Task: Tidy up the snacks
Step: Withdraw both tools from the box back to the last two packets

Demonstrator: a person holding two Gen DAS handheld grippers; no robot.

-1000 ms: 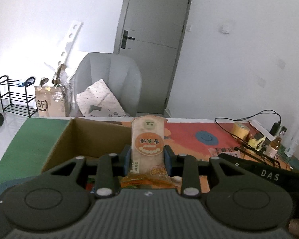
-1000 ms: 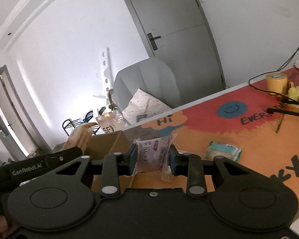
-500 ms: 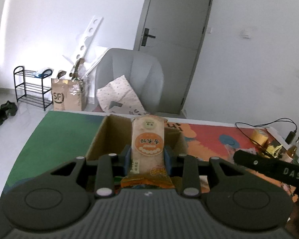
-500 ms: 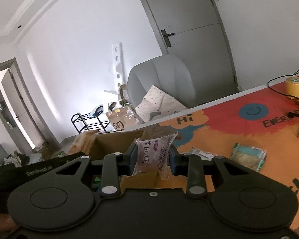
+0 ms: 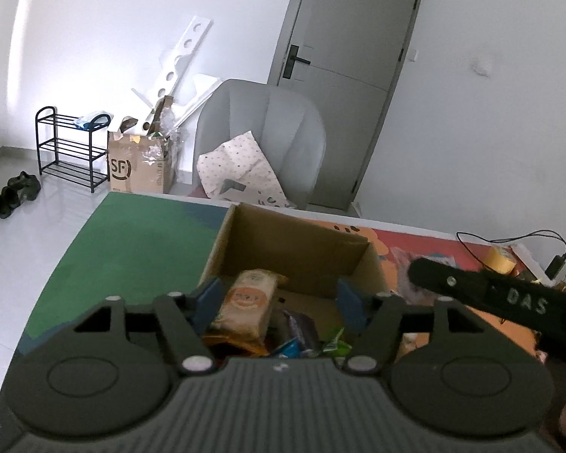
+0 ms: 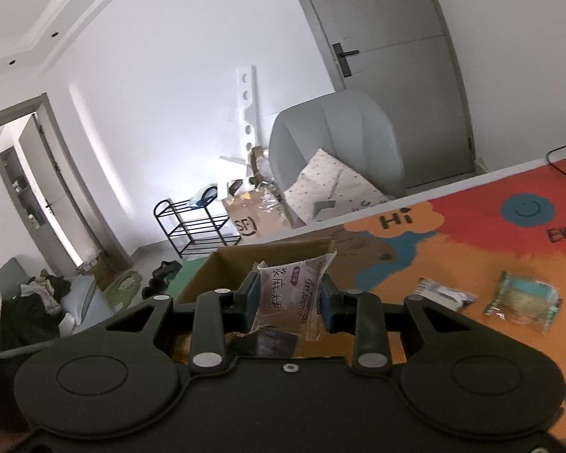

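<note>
An open cardboard box stands on the colourful table mat. My left gripper hangs over the box with its jaws opening wide. The beige snack packet with an orange round label leans by the left pad, free of the right one, above other wrappers inside the box. My right gripper is shut on a purple-printed clear snack packet, held upright just over the box's near side. The right gripper's black body shows at the right of the left wrist view.
Two more snack packets lie on the orange mat: a dark and white one and a green-edged one. A grey chair with a patterned cushion stands behind the table. Cables and a tape roll sit at the far right.
The left jaws have spread apart and let go of the beige packet, which has tipped down into the box. Both grippers have shifted over the box; the right still holds its packet.
</note>
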